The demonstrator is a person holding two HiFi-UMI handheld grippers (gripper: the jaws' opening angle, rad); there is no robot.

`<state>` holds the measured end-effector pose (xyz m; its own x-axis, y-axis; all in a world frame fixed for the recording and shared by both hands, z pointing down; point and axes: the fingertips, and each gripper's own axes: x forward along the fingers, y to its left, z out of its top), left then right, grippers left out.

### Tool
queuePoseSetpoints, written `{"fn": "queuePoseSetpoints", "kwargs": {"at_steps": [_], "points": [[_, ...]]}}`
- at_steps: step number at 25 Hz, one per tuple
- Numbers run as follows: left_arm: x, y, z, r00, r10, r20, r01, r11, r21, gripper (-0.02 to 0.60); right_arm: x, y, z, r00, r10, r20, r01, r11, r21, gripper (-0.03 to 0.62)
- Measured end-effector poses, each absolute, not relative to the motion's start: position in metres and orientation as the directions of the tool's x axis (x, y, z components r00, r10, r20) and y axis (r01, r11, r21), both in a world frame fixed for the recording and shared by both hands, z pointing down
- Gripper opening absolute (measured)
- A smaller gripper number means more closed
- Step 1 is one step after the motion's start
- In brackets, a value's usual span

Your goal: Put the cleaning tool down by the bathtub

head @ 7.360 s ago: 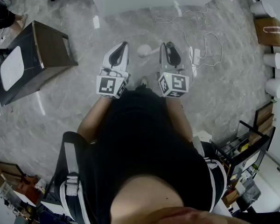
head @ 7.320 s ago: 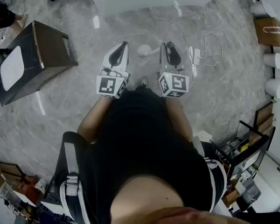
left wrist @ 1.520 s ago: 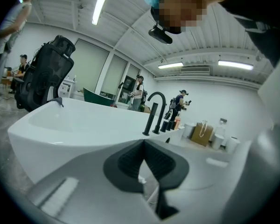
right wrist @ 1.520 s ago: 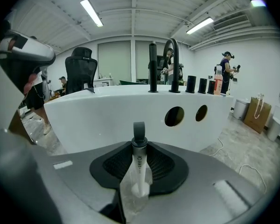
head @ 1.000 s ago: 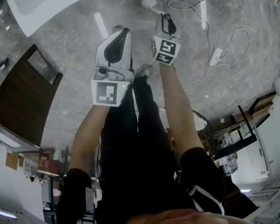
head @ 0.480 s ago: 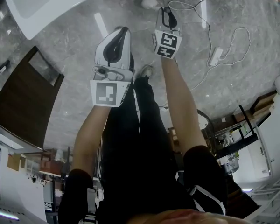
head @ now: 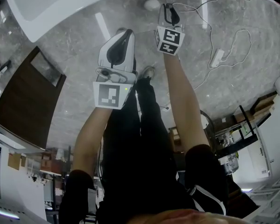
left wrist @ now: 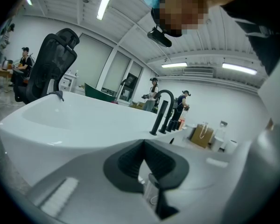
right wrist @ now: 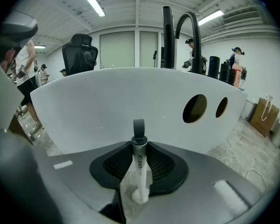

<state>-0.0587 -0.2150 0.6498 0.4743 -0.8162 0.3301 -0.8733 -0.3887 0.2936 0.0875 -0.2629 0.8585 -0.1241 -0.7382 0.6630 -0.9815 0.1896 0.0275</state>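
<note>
- Right gripper (right wrist: 139, 146): jaws pinched on the slim white cleaning tool with a grey loop at its end (right wrist: 139, 164). The handle runs straight up the middle between the black ribbed pads (right wrist: 161, 164), loop end farthest from the camera.
- Head view: the right gripper (head: 168, 7) is stretched out at 12 o'clock. The tool's round white head (head: 151, 4) shows just past its tips, at 11 o'clock from them. I cannot tell whether the head touches the grey marble floor (head: 84, 64).
- The glossy white bathtub (right wrist: 107, 106) fills the right gripper view close behind the tool. Two round holes (right wrist: 196, 108) sit at 3 o'clock, and a curved black faucet (right wrist: 186, 36) at 1 o'clock.
- Left gripper (left wrist: 143, 143): jaws drawn almost together, with only a thin slit and nothing between them. It is level with the tub rim (left wrist: 84, 120).
- Head view: the left gripper (head: 123, 34) is held nearer the body, at 11 o'clock.
- Also in the head view: a thin white cable with a power strip (head: 218, 57) at 2 o'clock, and a dark brown cabinet (head: 23, 97) at 9 o'clock.
</note>
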Motion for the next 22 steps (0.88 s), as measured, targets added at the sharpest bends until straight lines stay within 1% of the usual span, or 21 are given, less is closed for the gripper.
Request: {"fn": "queuePoseSetpoints", "kwargs": {"at_steps": [22], "points": [[-0.067,-0.255,0.65,0.482,-0.809,0.337,-0.87,-0.397,0.293,0.009,0.077,-0.315,0.868,-0.143,-0.732,0.667,-0.976,0.218,0.03,0.095]]}}
